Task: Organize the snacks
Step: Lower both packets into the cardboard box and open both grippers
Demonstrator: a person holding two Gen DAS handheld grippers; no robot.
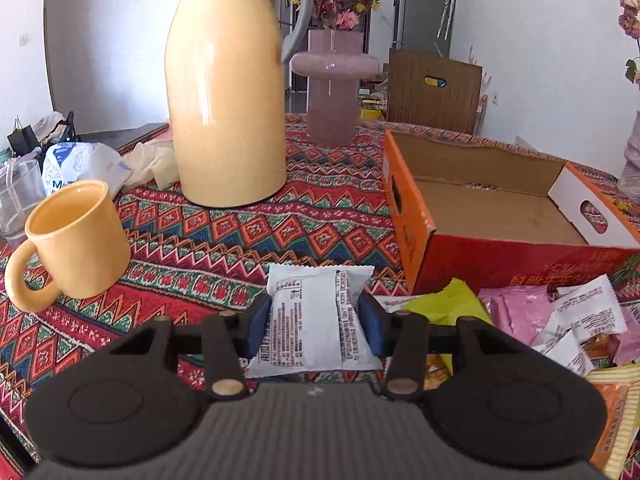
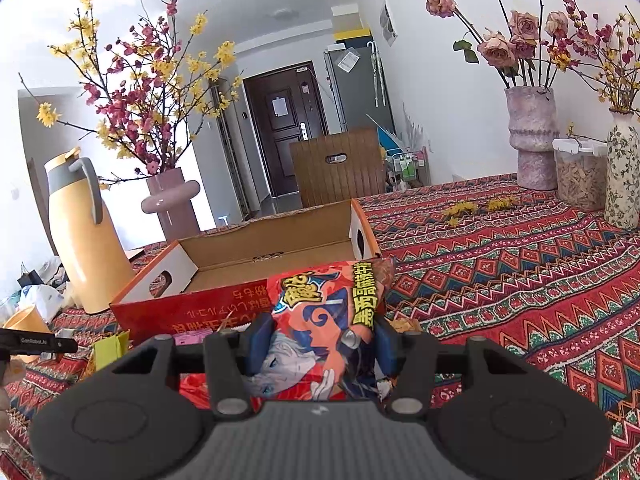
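**Two packets in hand, box waiting**

Left gripper point(image 1: 316, 322) is clamping a white snack packet point(image 1: 316, 312); right gripper point(image 2: 320, 344) is pinching a red snack bag point(image 2: 328, 320). Cardboard box point(image 2: 240, 256) is sitting open just ahead. Step, by my judgement: carrying. Next: reaching over the rim, releasing inside.

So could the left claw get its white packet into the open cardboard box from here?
Probably yes. The left claw is shut on the white packet, the cardboard box sits open-topped just ahead to its right, and nothing stands between them. The thermos is off to the left.

Red zigzag-patterned tablecloth point(image 1: 240, 232); yellow mug point(image 1: 76, 240); white packet point(image 1: 316, 316).
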